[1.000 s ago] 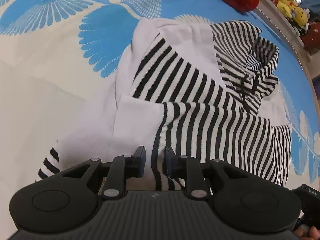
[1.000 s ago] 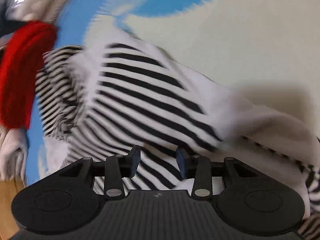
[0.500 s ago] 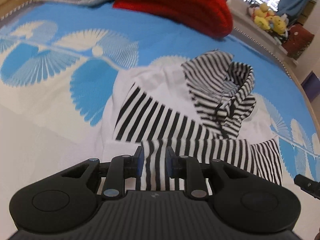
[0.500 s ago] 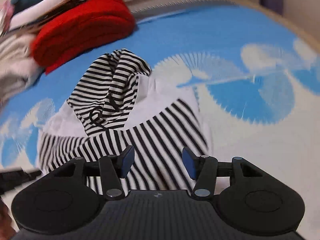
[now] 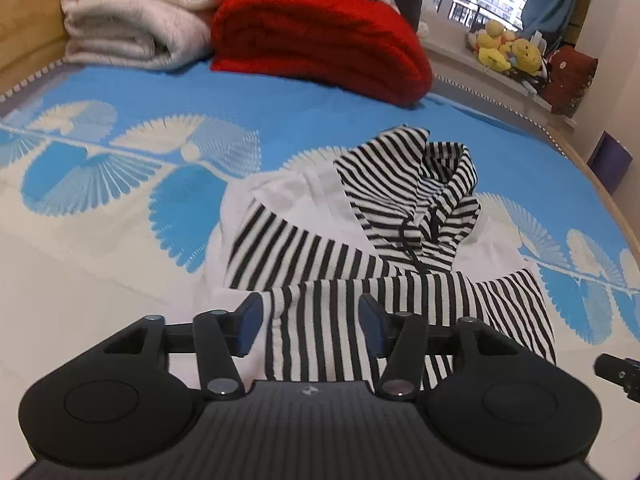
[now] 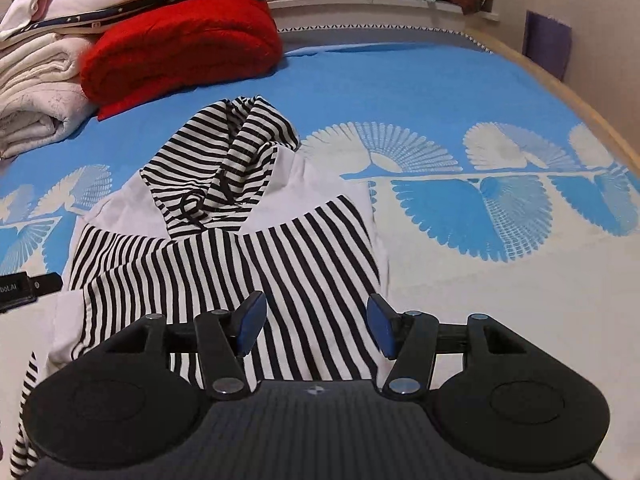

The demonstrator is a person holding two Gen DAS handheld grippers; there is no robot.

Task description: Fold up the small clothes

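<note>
Both claws, left claw (image 5: 310, 322) and right claw (image 6: 313, 326), spread wide, empty, above striped hoodie (image 5: 360, 264), red blanket (image 5: 320, 36) beyond.

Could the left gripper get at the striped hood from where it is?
Probably yes. The left gripper is open, and only flat folded hoodie lies between it and the black-and-white striped hood.

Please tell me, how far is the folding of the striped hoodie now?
Partly done. The striped hoodie lies on the bed cover with its sleeves already folded across the body. Nothing is in hand: the left hand-held gripper and the right hand-held gripper are both open above it. The striped hood is still unfolded, and the body is not yet folded up.
</note>
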